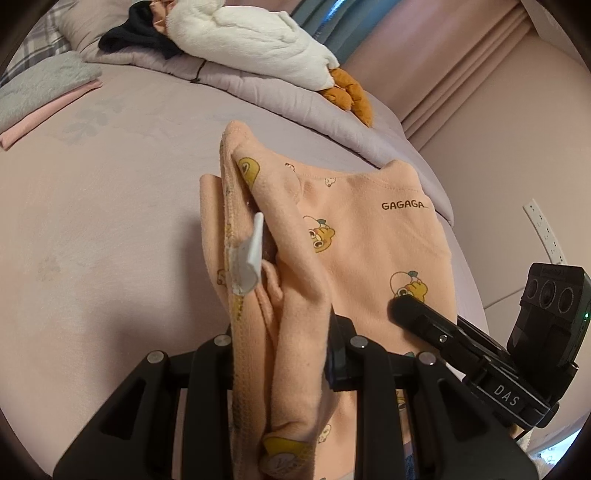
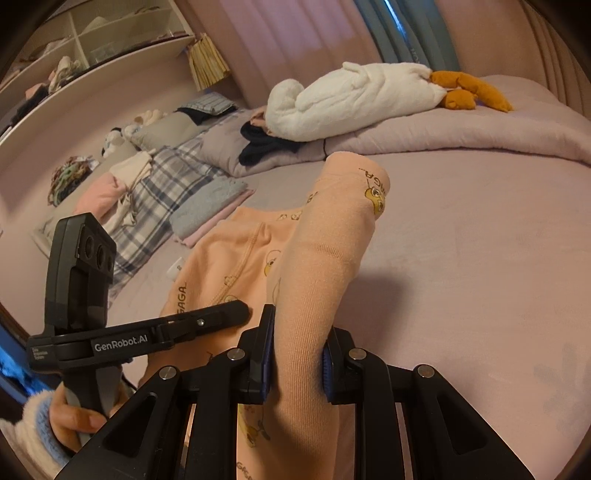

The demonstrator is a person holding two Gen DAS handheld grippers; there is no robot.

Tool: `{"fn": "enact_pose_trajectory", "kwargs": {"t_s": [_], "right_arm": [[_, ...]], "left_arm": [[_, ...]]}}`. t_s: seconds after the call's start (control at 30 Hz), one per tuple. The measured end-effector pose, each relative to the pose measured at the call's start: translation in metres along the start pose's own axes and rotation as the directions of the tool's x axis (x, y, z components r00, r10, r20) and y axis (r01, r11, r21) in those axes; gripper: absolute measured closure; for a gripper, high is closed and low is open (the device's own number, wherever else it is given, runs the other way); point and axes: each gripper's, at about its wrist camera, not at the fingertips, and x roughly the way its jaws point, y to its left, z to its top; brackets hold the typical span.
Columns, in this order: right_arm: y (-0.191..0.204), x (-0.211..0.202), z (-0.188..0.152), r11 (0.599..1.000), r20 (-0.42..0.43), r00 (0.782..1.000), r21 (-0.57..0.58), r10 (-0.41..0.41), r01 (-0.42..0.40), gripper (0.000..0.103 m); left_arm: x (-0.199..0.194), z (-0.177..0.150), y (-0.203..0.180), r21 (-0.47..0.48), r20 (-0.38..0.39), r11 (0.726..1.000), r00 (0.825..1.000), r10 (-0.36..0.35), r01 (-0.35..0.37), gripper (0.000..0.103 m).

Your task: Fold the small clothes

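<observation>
peach duck-print garment [image 1: 369, 236], lilac bedsheet [image 1: 110, 221], white plush goose [image 1: 251, 40]

Fabric hides my left gripper's fingers
The peach garment [image 1: 369, 236] buries my left gripper [image 1: 284, 354]; the shelf [image 2: 110, 33] contents are too small to identify.

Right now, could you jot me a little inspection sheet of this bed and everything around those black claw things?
Surface: lilac bedsheet, faint flower print.
Job's things: peach garment printed with ducks and GAGAGA, partly lifted.
Clutter: white plush goose, dark clothing, folded grey and pink stack, plaid pillow.
Grippers: left gripper shut on a garment fold; right gripper shut on a sleeve.
Cables: thin cord near power strip, unclear.
Surroundings: pink curtains, shelf unit.
</observation>
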Motion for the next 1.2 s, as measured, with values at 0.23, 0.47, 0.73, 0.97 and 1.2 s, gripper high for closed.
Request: {"fn": "enact_pose_trajectory", "kwargs": {"t_s": [0.23, 0.47, 0.73, 0.97, 1.2], "right_arm": [[-0.01, -0.019, -0.004, 1.0, 0.033, 0.999, 0.018, -0.026, 0.026, 0.08], [-0.022, -0.038, -0.008, 0.997, 0.066, 0.996, 0.036, -0.066, 0.063, 0.08], [-0.032, -0.058, -0.012, 0.993, 0.101, 0.988, 0.051, -0.114, 0.109, 0.08], [-0.042, -0.07, -0.016, 0.989, 0.12, 0.984, 0.07, -0.135, 0.127, 0.08], [-0.051, -0.072, -0.019, 0.984, 0.117, 0.98, 0.097, -0.163, 0.152, 0.08]], "left_arm": [[0.002, -0.007, -0.023, 0.046, -0.009, 0.999, 1.0, -0.012, 0.012, 0.078], [0.012, -0.008, -0.047, 0.104, -0.021, 0.994, 1.0, -0.023, 0.025, 0.078], [0.024, -0.008, -0.073, 0.161, -0.041, 0.986, 0.998, -0.042, 0.049, 0.078], [0.032, -0.008, -0.087, 0.2, -0.056, 0.978, 0.997, -0.05, 0.06, 0.078], [0.053, -0.001, -0.09, 0.218, -0.097, 0.974, 0.994, -0.047, 0.067, 0.078]]}}
